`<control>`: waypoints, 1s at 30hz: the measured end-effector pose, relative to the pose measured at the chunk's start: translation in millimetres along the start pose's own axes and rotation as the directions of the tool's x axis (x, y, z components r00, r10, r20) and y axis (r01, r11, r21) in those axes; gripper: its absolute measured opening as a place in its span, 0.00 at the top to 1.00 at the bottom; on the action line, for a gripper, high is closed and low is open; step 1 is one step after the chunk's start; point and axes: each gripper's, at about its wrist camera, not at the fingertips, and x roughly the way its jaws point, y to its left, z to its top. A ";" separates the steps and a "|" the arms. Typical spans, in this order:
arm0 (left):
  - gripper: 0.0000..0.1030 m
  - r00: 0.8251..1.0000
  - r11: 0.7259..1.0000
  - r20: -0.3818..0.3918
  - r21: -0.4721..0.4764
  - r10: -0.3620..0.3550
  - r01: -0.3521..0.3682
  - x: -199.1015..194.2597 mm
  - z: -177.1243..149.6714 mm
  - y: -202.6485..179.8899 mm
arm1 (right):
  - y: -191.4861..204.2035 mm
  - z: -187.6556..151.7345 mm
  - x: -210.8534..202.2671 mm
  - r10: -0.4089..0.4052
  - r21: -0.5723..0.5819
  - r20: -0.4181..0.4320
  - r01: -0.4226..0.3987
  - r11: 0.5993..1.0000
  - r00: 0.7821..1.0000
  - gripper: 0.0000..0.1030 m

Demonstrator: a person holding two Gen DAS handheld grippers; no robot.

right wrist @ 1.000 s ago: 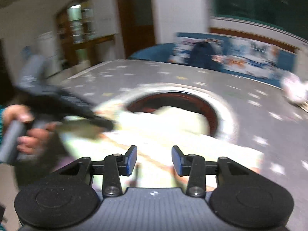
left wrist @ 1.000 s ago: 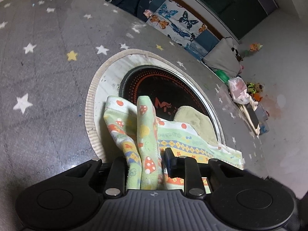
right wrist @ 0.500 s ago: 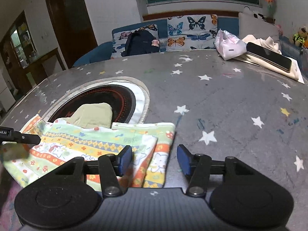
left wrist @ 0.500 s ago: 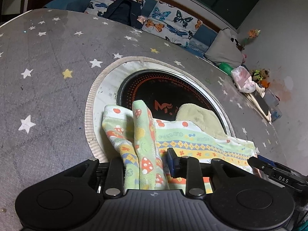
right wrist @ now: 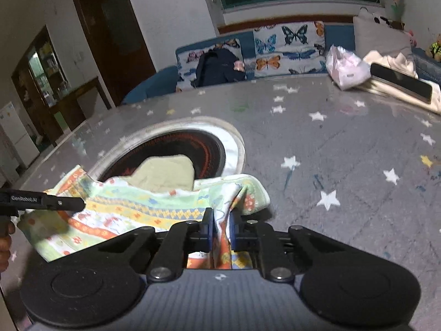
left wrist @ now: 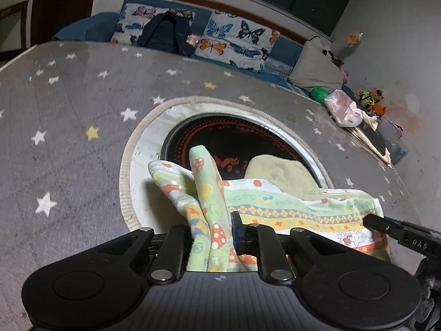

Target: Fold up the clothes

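A patterned green, yellow and orange cloth (left wrist: 289, 207) with mushroom prints lies across the near rim of a round black cooktop (left wrist: 234, 140) in the grey star-printed table. My left gripper (left wrist: 212, 234) is shut on the cloth's left corner, which stands up bunched between the fingers. My right gripper (right wrist: 220, 227) is shut on the cloth's (right wrist: 132, 207) right corner, lifted off the table. A plain olive cloth (right wrist: 165, 172) lies folded on the cooktop behind it. The other gripper's tip (left wrist: 386, 224) shows at the right of the left wrist view.
A pink plastic bag (right wrist: 346, 69), a dark phone (right wrist: 399, 82) on a cream cloth and small toys sit at the table's far right. A butterfly-print sofa (right wrist: 275, 44) with a dark jacket runs behind the table. A hand (right wrist: 5, 245) shows at the left edge.
My right gripper has come down over the cloth's right corner, shut on it and raised it. My left gripper keeps its hold on the left corner.
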 end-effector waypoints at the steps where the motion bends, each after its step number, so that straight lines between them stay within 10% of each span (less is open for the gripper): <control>1: 0.88 1.000 1.000 0.007 0.009 0.000 0.000 -2.4 0.8 -2.4 | 1.8 1.6 -3.1 0.002 -0.006 0.009 -0.002 1.000 1.000 0.91; 30: 0.89 0.993 0.984 0.115 0.178 -0.017 -0.003 -39.8 49.7 -77.8 | 25.1 55.6 -76.3 -0.054 -0.159 0.193 0.086 0.983 0.980 0.91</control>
